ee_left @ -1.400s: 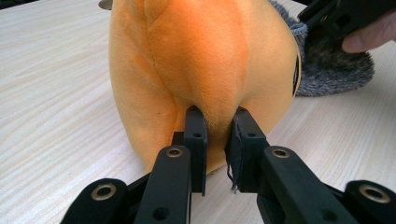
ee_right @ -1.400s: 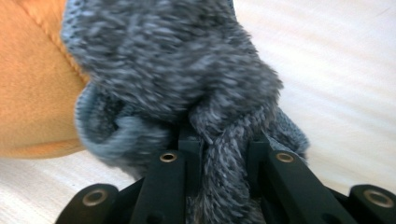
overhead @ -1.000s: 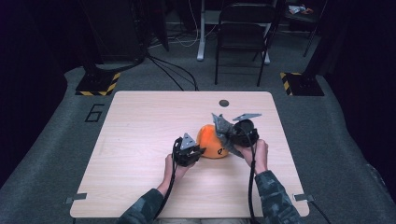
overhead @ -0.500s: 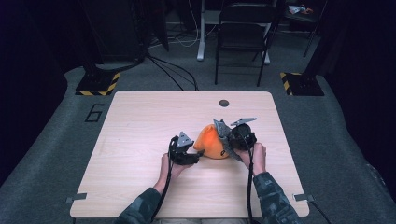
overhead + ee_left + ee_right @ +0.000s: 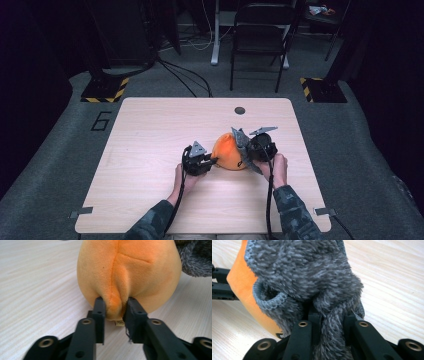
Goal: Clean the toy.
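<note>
High view places your orange plush toy on the wooden table between both tools: your left gripper, jaws having just been closing, pinches an orange fold, while your right gripper stands clamped on its grey fuzzy part.

Two grippers, left gripper and right gripper, flank an orange plush on the table.
</note>
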The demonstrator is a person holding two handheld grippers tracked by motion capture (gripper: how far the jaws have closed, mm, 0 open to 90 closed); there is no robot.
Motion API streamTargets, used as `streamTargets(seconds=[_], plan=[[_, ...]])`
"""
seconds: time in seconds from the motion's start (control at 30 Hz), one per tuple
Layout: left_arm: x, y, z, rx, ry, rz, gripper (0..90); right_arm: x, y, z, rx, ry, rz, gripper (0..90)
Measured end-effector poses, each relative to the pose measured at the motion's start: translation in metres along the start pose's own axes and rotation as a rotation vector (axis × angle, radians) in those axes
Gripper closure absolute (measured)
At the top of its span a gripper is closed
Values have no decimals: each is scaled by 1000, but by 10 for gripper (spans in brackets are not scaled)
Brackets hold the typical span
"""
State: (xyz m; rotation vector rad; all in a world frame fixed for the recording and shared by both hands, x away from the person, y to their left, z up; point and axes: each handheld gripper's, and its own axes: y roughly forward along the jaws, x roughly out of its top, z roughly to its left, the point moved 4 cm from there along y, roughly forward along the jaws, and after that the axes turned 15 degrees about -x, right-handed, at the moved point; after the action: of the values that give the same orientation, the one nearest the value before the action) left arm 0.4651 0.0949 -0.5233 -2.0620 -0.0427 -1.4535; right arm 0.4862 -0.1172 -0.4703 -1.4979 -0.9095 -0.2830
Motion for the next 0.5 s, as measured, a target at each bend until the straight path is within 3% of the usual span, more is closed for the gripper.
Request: streamTargets(seconds=[0.1,0.17,0.27,0.33,0.5], plan=[[6,-1,-5,17,22,-27,786,4,-8,-6,-16,13,-13,763],[11,-3,-8,28,63,-31,795,8,-15,-10,-19,19,-24,763],[20,-6,-15,26,94,-39,803,15,-28,-12,-17,19,-56,762],[28,-10,-21,30,135,-47,804,20,-38,-9,-17,0,-75,761],[37,-10,-33,20,187,-45,802,32,-66,14,-41,-80,-110,756]])
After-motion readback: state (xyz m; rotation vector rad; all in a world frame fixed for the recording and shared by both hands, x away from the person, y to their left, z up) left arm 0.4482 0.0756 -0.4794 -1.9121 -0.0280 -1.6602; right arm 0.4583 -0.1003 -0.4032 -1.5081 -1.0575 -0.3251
